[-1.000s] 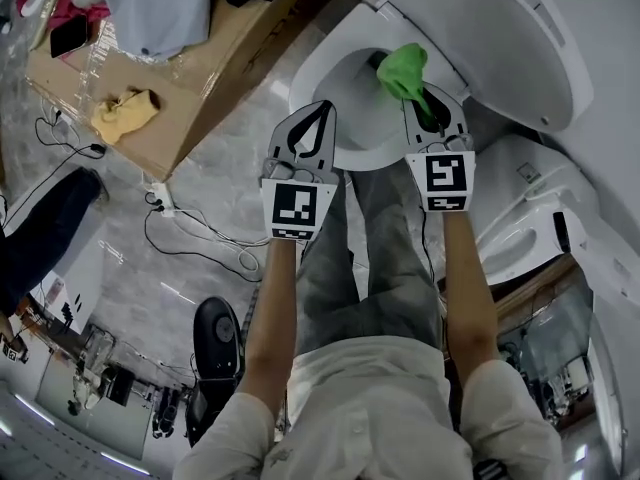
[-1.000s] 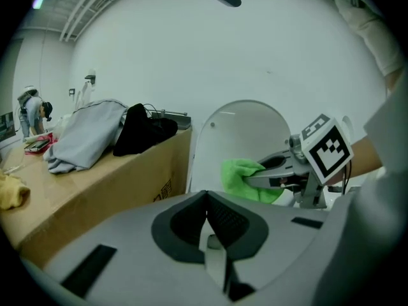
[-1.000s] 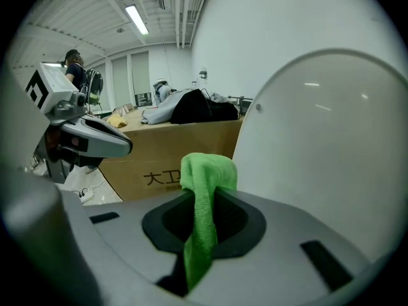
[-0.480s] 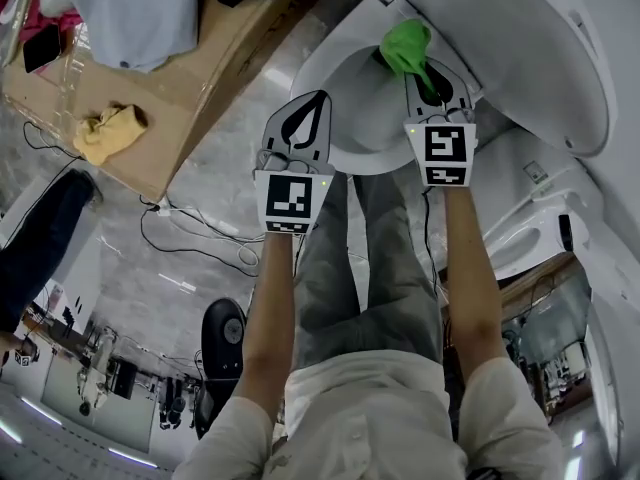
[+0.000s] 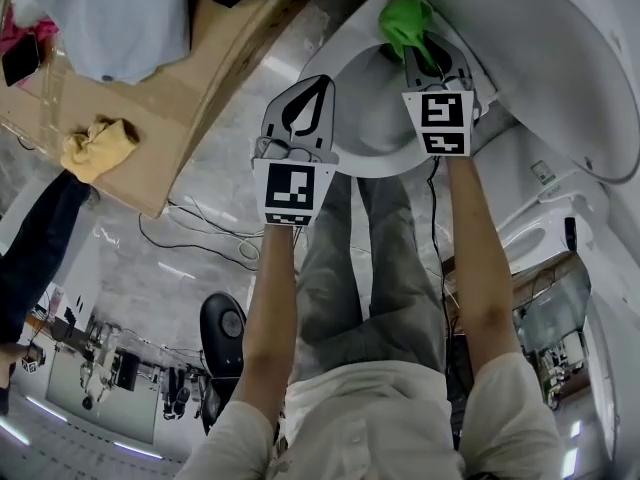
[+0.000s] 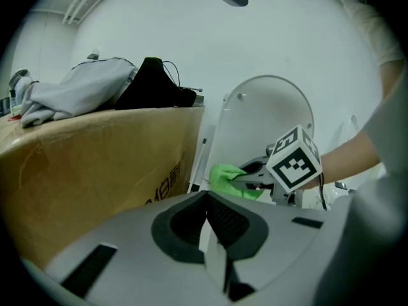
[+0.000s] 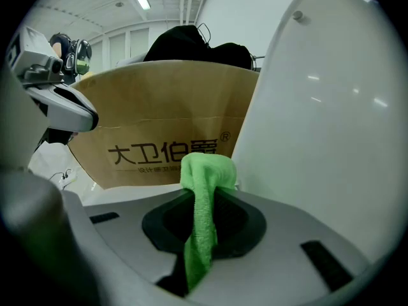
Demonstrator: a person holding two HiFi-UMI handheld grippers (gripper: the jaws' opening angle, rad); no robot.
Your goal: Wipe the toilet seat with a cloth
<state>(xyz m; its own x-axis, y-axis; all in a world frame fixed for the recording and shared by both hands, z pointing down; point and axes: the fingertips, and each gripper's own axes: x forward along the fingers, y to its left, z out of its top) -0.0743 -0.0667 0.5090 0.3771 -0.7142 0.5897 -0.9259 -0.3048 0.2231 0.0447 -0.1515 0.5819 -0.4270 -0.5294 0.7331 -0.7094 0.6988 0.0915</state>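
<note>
My right claw [image 5: 424, 50] is clenched on one green cloth [image 5: 403, 20], held at the back of the toilet seat [image 5: 388, 154], close under the raised lid [image 5: 545, 53]. The cloth [image 7: 203, 178] bunches above the jaw tips and hangs down between them. My left claw [image 5: 308, 106] is shut tight with nothing in it [image 6: 208, 217] and sits at the seat's front left edge, well apart from the cloth.

One cardboard box [image 7: 162, 110] stands just left of the toilet, printed "大卫伯爵" with an ® mark. Only a narrow strip of floor separates the box from the bowl. One yellow rag [image 5: 96, 146] lies on the box top [image 5: 205, 73]. The floor in front of the toilet, to its left, is crossed by loose cables [image 5: 195, 236]. The marker cubes on both claws carry black-and-white squares, no words.
</note>
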